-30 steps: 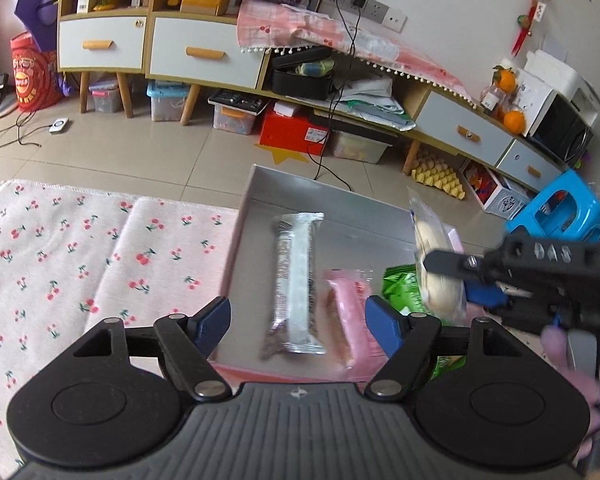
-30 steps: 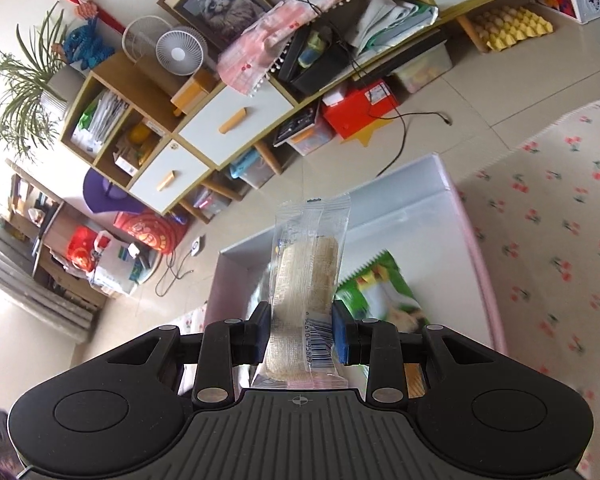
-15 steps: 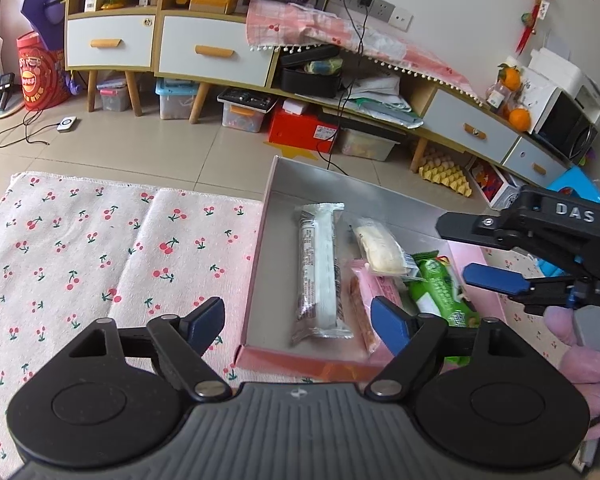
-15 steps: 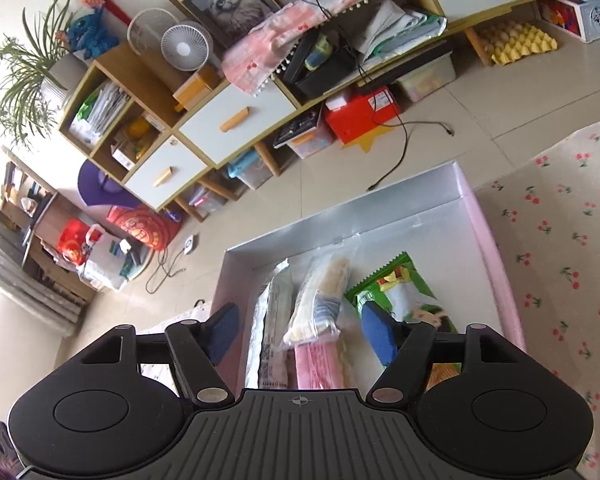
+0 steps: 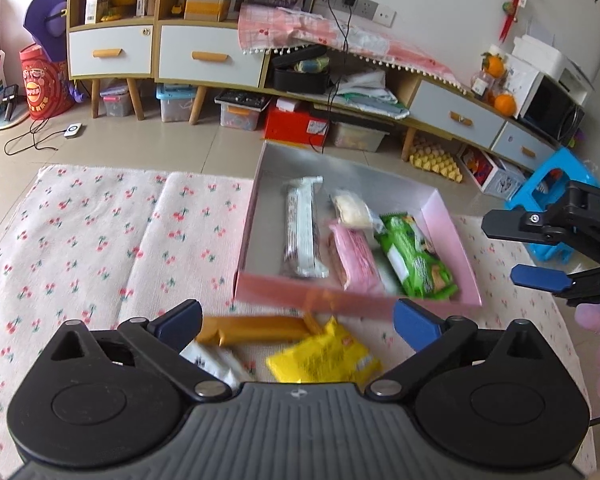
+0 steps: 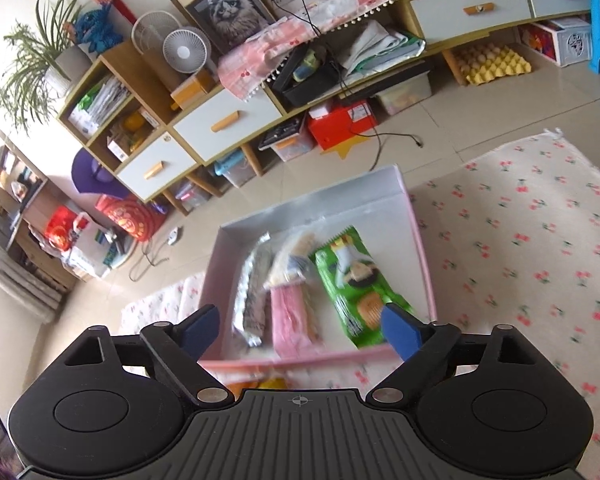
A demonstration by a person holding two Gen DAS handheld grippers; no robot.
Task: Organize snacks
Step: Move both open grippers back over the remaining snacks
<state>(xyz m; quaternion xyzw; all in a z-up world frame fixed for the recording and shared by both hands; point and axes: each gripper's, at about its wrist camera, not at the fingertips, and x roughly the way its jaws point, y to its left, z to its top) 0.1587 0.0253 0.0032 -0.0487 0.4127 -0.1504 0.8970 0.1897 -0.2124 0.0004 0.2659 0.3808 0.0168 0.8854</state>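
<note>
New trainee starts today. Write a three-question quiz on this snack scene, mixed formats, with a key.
1. How many snack packs lie inside the box?
2. True or false: the green pack lies nearest the box's right wall in the left wrist view.
3. Which pack still lies on the cloth in front of the box? A) yellow pack B) pink pack C) silver pack

Key
1. Four: silver, pink, green and the pale pack.
2. True.
3. A; an orange pack and a white pack lie there too.
</note>
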